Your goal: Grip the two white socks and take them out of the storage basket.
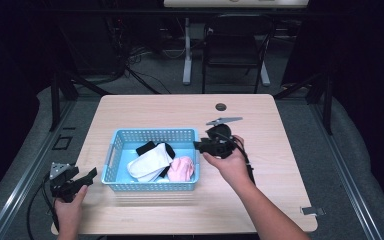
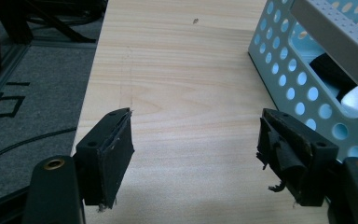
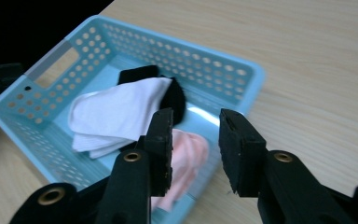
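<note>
Right gripper (image 1: 198, 145) nearer the socks, jaws apart above the blue basket's (image 1: 152, 133) right rim.
Pink sock (image 3: 186, 161) lies just inside that rim; left gripper (image 2: 193, 156), jaws wide, sits outside the opposite wall.

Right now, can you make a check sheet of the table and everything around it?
Surface: pale wooden table, with a small dark hole near the far edge.
Job's things: blue basket holding a white sock, a black sock and a pink sock.
Clutter: small clip at the table's right edge.
Grippers: left claw open beside the basket, empty; right claw open at the basket's right rim, empty.
Cables: one trails from each gripper; more lie on the floor behind.
Surroundings: dark room, chair, grey carpet.
</note>
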### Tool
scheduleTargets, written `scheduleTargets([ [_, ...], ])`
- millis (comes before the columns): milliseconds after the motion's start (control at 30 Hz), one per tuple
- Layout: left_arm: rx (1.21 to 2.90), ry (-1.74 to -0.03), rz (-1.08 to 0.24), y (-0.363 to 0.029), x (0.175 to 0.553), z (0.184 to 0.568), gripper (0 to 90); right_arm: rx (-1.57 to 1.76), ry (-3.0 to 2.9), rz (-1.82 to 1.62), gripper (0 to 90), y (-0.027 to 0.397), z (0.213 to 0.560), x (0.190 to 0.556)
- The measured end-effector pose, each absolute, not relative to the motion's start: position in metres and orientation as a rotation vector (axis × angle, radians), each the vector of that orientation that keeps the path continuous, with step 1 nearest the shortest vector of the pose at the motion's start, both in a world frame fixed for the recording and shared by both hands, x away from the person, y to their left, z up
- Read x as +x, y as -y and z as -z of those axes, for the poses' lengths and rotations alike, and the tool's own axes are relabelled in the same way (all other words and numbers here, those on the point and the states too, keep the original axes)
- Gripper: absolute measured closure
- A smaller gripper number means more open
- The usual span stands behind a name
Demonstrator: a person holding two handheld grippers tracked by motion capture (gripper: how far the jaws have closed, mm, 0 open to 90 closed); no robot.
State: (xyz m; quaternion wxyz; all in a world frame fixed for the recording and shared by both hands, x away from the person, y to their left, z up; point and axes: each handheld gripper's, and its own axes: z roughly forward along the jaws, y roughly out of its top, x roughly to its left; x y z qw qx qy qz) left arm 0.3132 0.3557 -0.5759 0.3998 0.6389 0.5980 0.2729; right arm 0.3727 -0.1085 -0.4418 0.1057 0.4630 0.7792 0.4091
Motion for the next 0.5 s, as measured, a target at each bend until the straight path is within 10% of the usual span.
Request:
scheduleTargets([
  [500,1.608,-1.505,-0.695,-0.355,0.314,0.576,26.4,1.367,-2.548,-0.950,67.8,0.017,0.470,0.407],
])
